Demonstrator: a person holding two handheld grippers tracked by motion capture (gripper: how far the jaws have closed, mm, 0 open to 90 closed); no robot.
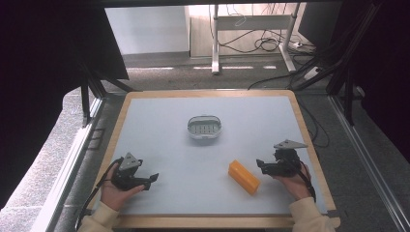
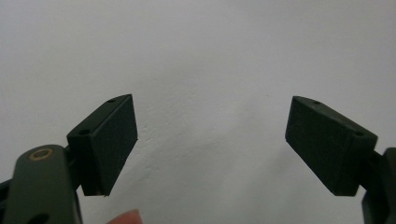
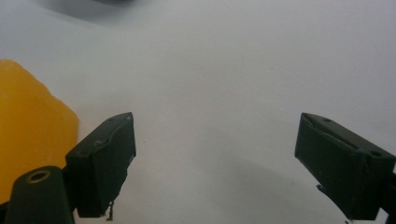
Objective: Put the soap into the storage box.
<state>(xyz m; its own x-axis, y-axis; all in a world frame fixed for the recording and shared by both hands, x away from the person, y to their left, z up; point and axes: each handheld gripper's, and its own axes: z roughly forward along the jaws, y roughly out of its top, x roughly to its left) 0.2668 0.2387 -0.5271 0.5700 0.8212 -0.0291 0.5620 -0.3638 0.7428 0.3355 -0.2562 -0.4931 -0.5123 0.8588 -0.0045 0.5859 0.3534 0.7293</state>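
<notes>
The right gripper (image 1: 261, 165) stands wide open, holding nothing, just beside the orange block (image 1: 244, 177). The left gripper (image 1: 153, 179) is open too. The block lies flat, near the soap dish (image 1: 204, 127).

Orange rectangular block (image 1: 244, 177) lying flat, angled diagonally, front-right of table, untouched.
</notes>
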